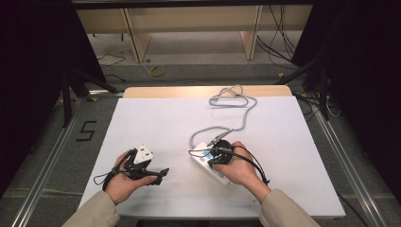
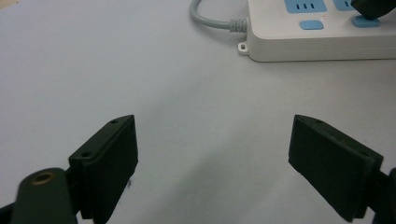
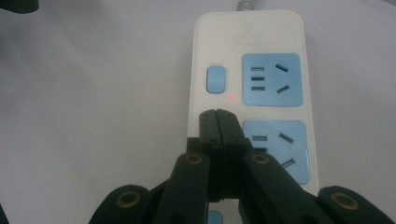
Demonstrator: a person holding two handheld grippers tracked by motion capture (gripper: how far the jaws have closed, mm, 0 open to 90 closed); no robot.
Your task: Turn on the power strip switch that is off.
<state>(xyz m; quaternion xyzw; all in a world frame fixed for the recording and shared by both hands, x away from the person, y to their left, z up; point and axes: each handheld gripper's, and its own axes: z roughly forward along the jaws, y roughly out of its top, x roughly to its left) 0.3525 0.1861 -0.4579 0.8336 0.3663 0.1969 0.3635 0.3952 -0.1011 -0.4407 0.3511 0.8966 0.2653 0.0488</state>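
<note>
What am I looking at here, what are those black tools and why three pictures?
A person sits at a white table holding a hand-operated gripper in each hand. The high view looks down from above; the other two come from cameras riding on each gripper. A white power strip with blue sockets lies on the table, its grey cable looping away. The right gripper has its jaws pressed together, tips over the strip beside a blue switch. The left gripper is open above bare table, holding nothing.

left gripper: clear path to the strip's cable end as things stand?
Probably yes. The left gripper is open and holds nothing, with bare table between its jaws and the power strip, where the grey cable enters. The right gripper is farther along the strip.
</note>
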